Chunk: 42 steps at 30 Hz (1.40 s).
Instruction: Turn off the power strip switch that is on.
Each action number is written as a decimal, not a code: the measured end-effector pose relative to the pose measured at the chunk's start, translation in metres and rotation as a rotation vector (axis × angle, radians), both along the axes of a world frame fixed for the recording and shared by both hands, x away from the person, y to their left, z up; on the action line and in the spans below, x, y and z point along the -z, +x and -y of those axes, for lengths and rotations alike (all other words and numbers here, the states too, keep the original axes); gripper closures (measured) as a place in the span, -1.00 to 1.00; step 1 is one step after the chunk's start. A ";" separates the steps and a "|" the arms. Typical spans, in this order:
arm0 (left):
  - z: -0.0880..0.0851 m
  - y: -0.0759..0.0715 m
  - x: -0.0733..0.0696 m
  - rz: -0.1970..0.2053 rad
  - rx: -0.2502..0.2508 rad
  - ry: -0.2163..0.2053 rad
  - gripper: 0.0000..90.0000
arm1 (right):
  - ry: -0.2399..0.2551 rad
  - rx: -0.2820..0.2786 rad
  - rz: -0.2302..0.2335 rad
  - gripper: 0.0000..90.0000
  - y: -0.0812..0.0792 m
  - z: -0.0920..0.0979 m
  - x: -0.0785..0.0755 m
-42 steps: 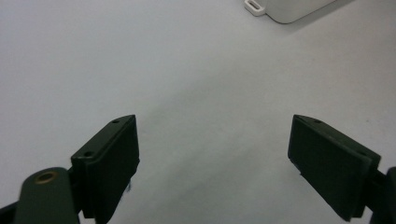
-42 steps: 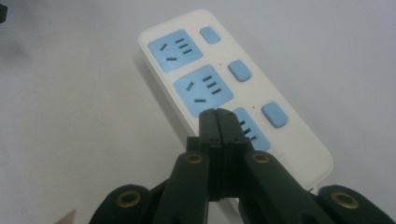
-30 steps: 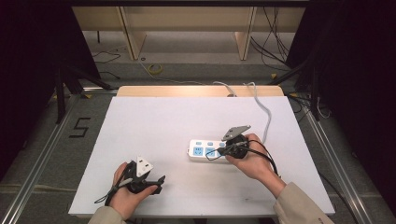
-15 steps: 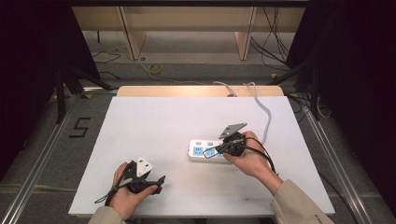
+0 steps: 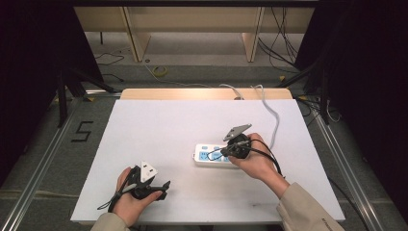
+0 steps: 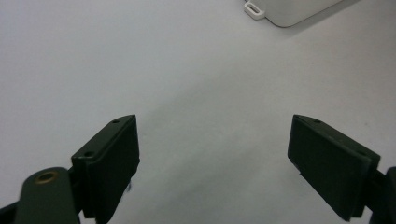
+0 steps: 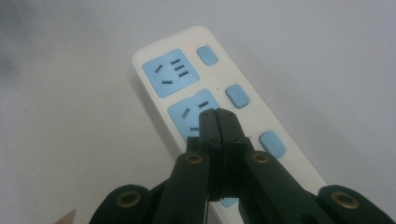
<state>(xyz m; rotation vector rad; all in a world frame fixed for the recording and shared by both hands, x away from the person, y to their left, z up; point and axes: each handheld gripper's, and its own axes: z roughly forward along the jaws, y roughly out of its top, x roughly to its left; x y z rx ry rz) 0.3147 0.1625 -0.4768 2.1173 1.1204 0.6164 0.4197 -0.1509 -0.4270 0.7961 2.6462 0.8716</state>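
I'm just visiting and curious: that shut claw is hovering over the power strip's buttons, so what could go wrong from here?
The shut right claw sits over the middle socket, between switches, so it might press the wrong blue switch or jab the socket. The power strip lies loose on the table; a push could slide it, since the open left claw isn't steadying it. A tiny red light suggests it may be live.

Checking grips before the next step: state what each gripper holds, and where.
Nothing is held. The left gripper is open over bare table; the right gripper is shut, empty, above the power strip.
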 end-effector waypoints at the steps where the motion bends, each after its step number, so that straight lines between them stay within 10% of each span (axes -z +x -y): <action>1: 0.000 0.000 0.000 0.000 0.000 0.000 -0.63 | 0.004 0.006 -0.001 1.00 0.000 -0.001 0.000; 42: 0.000 0.000 0.000 0.001 -0.001 -0.003 -0.63 | -0.035 -0.004 -0.019 1.00 0.017 -0.015 -0.003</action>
